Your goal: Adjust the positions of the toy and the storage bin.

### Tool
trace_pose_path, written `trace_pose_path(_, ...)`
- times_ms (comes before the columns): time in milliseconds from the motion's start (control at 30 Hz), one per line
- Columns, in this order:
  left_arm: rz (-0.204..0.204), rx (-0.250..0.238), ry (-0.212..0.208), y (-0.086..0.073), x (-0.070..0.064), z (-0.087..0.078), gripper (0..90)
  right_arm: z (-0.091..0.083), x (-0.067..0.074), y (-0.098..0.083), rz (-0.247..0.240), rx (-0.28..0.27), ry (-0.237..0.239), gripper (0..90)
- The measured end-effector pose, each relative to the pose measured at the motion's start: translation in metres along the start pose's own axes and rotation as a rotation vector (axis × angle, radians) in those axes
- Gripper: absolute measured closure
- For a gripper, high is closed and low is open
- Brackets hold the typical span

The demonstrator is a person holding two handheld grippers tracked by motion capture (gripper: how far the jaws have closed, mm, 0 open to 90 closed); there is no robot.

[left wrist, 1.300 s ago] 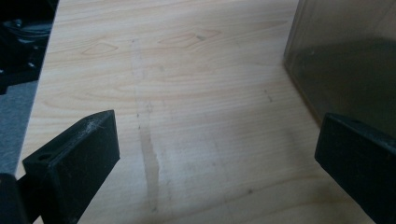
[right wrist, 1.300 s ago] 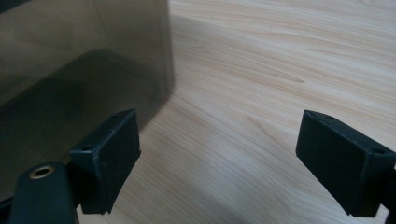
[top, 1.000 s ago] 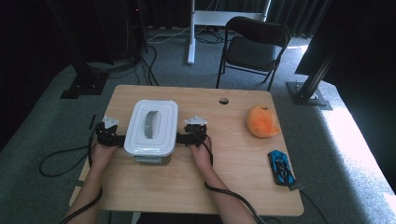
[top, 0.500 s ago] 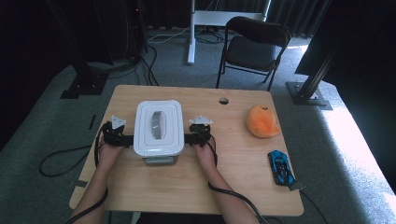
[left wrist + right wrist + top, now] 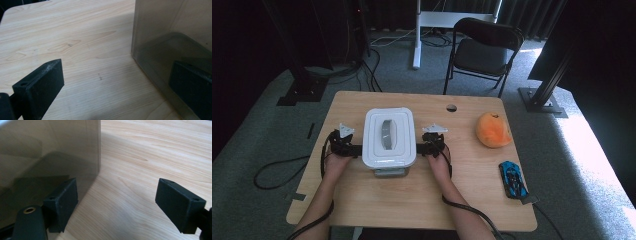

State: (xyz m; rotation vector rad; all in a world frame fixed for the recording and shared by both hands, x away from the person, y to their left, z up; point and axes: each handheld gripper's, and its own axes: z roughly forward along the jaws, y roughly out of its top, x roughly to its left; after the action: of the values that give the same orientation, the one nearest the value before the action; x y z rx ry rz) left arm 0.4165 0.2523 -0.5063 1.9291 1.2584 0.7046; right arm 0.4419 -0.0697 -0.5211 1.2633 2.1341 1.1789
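1. Since the tabletop (image 5: 412, 200) is one smooth wooden slab, nothing on it would stop the box from skidding if it is pushed harder from one side than the other.
2. One folding chair (image 5: 484, 50) stands on the floor beyond the box's far side, well apart from the work.
3. One box (image 5: 389, 136), with a white lid and smoky see-through walls, sits upright and serves as the landmark. With a lift seemingly next, the lid could pop off, or the box could tip forward if the two sides are not raised together.
4. One orange soft ball (image 5: 493, 129) lies to the box's right, well apart. A sideways swing of the box could knock it.
5. Two grippers flank the box.
   - The left gripper (image 5: 354, 149) is just beside the box's left wall, jaws wide and clamping nothing.
   - The right gripper (image 5: 424, 148) is just beside the right wall. Its jaws have just been closing a little but are still wide, with bare wood between them.
   - Neither has a real grip, so the slick wall could slide off the pads.
6. One blue toy car (image 5: 513, 179) lies right of the box, nearer the person.
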Motion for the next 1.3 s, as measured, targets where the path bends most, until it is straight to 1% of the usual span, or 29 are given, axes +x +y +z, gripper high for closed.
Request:
trace_pose_path(67,0.006,0.000,-0.001,0.002,-0.003,0.001,0.5,-0.002,-0.003,0.000,0.004,-0.001,0.000,18.5)
trace_pose_path(167,0.013,-0.004,-0.003,0.006,-0.008,0.001,1.0,-0.005,-0.006,-0.001,-0.003,0.003,-0.012,18.6)
trace_pose_path(200,0.010,-0.008,-0.009,0.008,-0.009,0.001,1.0,-0.006,-0.008,-0.001,-0.007,0.004,-0.015,18.6)
trace_pose_path(267,0.012,-0.009,-0.012,0.011,-0.011,0.001,1.0,-0.008,-0.010,-0.001,-0.001,0.008,-0.017,18.6)
trace_pose_path(333,0.014,-0.005,-0.016,0.014,-0.014,0.002,1.0,-0.011,-0.013,0.000,0.005,-0.001,-0.016,18.8)
trace_pose_path(400,0.030,-0.004,-0.015,0.016,-0.019,0.003,1.0,-0.014,-0.016,0.001,0.007,-0.003,-0.023,19.3)
trace_pose_path(567,0.047,-0.005,-0.022,0.019,-0.030,0.006,1.0,-0.021,-0.025,-0.001,0.021,-0.011,-0.029,20.1)
trace_pose_path(600,0.045,-0.006,-0.025,0.020,-0.032,0.007,1.0,-0.022,-0.027,-0.002,0.026,-0.010,-0.027,20.1)
trace_pose_path(667,0.047,-0.003,-0.030,0.022,-0.036,0.009,1.0,-0.025,-0.031,-0.004,0.033,-0.004,-0.025,20.2)
trace_pose_path(767,0.053,-0.006,-0.040,0.025,-0.041,0.013,1.1,-0.029,-0.035,-0.005,0.029,-0.006,-0.037,20.2)
trace_pose_path(900,0.068,0.006,-0.055,0.029,-0.050,0.018,1.0,-0.034,-0.045,-0.009,0.055,-0.009,-0.043,20.2)
trace_pose_path(967,0.072,0.007,-0.058,0.030,-0.052,0.019,1.0,-0.036,-0.048,-0.009,0.051,-0.006,-0.046,20.2)
trace_pose_path(1000,0.071,0.007,-0.064,0.030,-0.056,0.022,1.0,-0.037,-0.049,-0.009,0.048,-0.002,-0.048,20.2)
trace_pose_path(1033,0.074,0.009,-0.068,0.030,-0.058,0.023,1.0,-0.040,-0.053,-0.010,0.037,0.002,-0.054,20.2)
trace_pose_path(1067,0.073,0.012,-0.073,0.030,-0.059,0.023,1.0,-0.042,-0.054,-0.010,0.037,0.002,-0.056,20.2)
trace_pose_path(1300,0.078,0.009,-0.099,0.032,-0.070,0.027,1.0,-0.050,-0.068,-0.017,0.049,-0.002,-0.041,20.2)
